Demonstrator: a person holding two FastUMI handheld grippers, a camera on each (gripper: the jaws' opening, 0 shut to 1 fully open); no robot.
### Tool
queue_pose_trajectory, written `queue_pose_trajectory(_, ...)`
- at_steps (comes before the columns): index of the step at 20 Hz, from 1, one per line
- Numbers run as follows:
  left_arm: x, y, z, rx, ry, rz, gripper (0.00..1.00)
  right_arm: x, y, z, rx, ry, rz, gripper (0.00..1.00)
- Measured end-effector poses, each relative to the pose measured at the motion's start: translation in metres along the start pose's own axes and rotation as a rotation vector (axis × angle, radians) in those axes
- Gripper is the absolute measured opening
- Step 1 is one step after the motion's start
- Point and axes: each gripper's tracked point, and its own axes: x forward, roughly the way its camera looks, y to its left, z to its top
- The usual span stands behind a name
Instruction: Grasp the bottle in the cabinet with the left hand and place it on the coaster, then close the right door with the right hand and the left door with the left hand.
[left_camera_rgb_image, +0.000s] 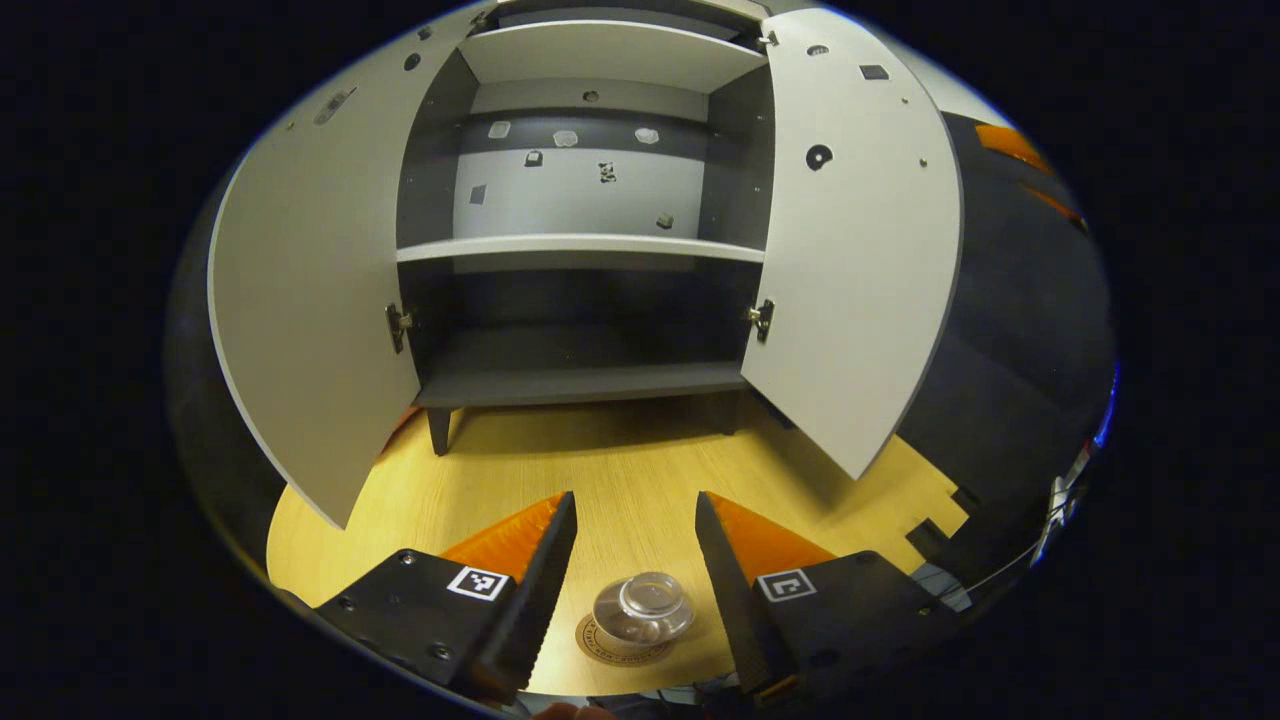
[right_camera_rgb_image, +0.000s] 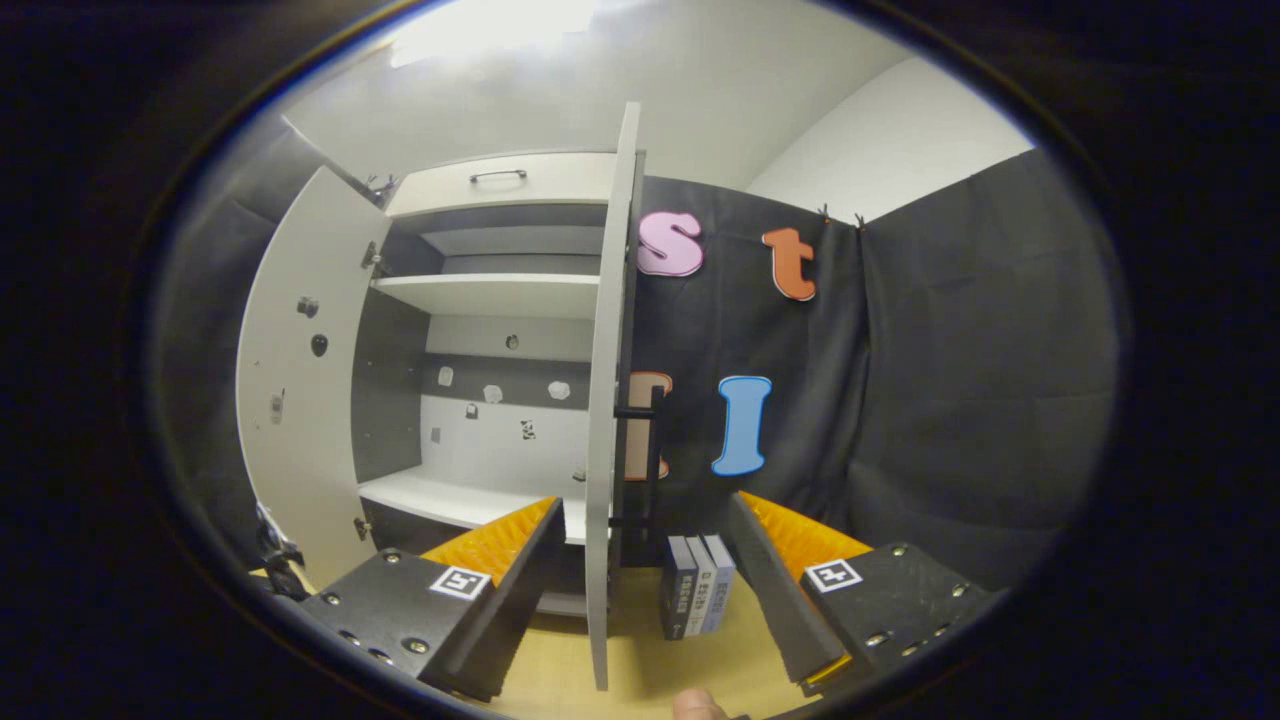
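Observation:
A clear bottle, seen from above, stands on a round brown coaster on the wooden table. My left gripper is open, with the bottle between its fingers and a gap on each side. Beyond it stands the cabinet, its shelves bare, with the left door and right door swung wide. In the right gripper view the right door is edge-on, its black handle on the far face. My right gripper is open; the door's edge runs between its fingers, closer to the left one.
Three upright books stand on the table just right of the right door. The left door stands open at the far side. Black cloth walls close in behind and to the right. The wooden table lies in front of the cabinet.

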Motion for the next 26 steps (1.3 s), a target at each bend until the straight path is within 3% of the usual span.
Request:
queue_pose_trajectory(6,-0.029,0.016,0.096,-0.04,-0.172,0.076,0.75,0.011,-0.023,-0.001,-0.002,-0.014,-0.081,0.99)
queue_pose_trajectory(12,-0.073,0.041,0.19,-0.086,-0.374,0.174,0.75,0.029,-0.029,-0.004,-0.016,-0.011,-0.099,0.99)
queue_pose_trajectory(14,-0.089,0.057,0.208,-0.104,-0.417,0.219,0.88,0.036,-0.028,-0.003,-0.023,-0.019,-0.097,0.99)
queue_pose_trajectory(17,-0.118,0.08,0.219,-0.141,-0.454,0.3,0.93,0.043,-0.026,0.0,-0.031,-0.031,-0.089,0.99)
queue_pose_trajectory(22,-0.156,0.12,0.218,-0.144,-0.486,0.443,0.93,0.053,-0.025,-0.003,-0.028,-0.03,-0.085,0.98)
queue_pose_trajectory(26,-0.171,0.141,0.21,-0.173,-0.487,0.511,0.93,0.054,-0.023,-0.003,-0.02,-0.026,-0.071,0.98)
